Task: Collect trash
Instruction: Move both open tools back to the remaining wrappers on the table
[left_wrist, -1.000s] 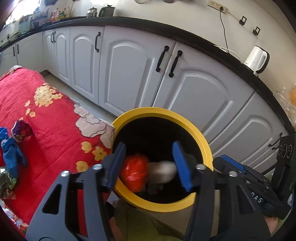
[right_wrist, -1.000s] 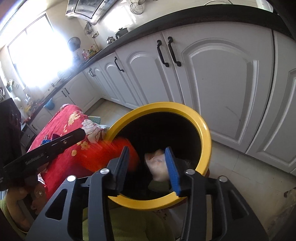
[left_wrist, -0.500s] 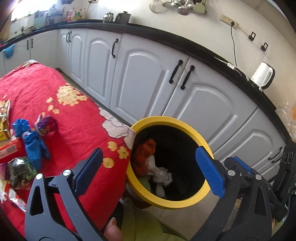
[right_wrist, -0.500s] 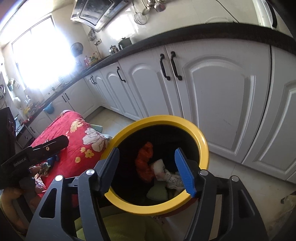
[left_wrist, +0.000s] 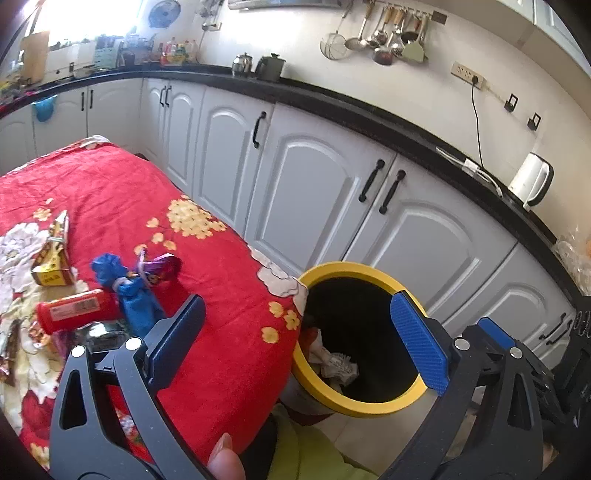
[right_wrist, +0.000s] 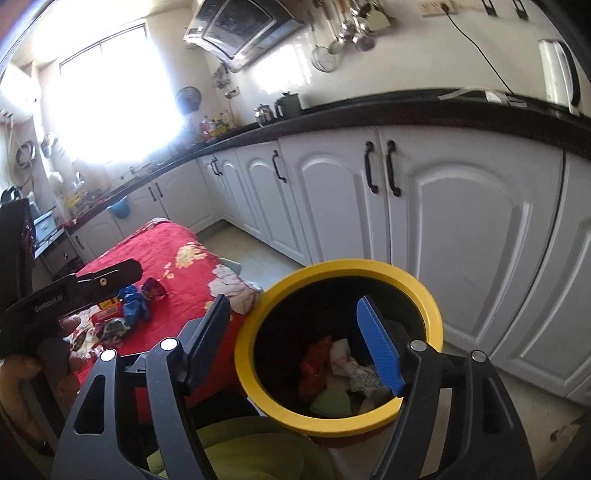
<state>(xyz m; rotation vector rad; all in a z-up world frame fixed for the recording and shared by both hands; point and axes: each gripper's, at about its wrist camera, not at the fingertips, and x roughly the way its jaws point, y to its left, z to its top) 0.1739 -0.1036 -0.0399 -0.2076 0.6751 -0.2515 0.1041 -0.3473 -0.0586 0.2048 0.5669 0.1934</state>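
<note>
A black bin with a yellow rim (left_wrist: 369, 409) stands against the edge of the red flowered tablecloth (left_wrist: 221, 266). Inside it lie a red wrapper (right_wrist: 314, 369) and crumpled white paper (right_wrist: 343, 354). My left gripper (left_wrist: 299, 343) is wide open and empty, hanging over the table edge and the bin's left side. Above the same bin (right_wrist: 351, 264), my right gripper (right_wrist: 291, 343) has its jaws opening with nothing between them. On the cloth lie a blue wrapper (left_wrist: 129, 295), a purple wrapper (left_wrist: 162, 266), a red tube (left_wrist: 74, 310) and a yellow carton (left_wrist: 51, 258).
White cabinets (left_wrist: 314, 206) with black handles run close behind the bin under a black counter (left_wrist: 369, 110). A white kettle (left_wrist: 532, 181) stands on the counter. A strip of tiled floor (right_wrist: 255, 254) lies between table and cabinets. A green garment (right_wrist: 229, 446) shows below the grippers.
Both grippers opened and let go of the red wrapper and the white paper, which now lie in the bin. Both pulled up and back; the left view swung toward the table.
</note>
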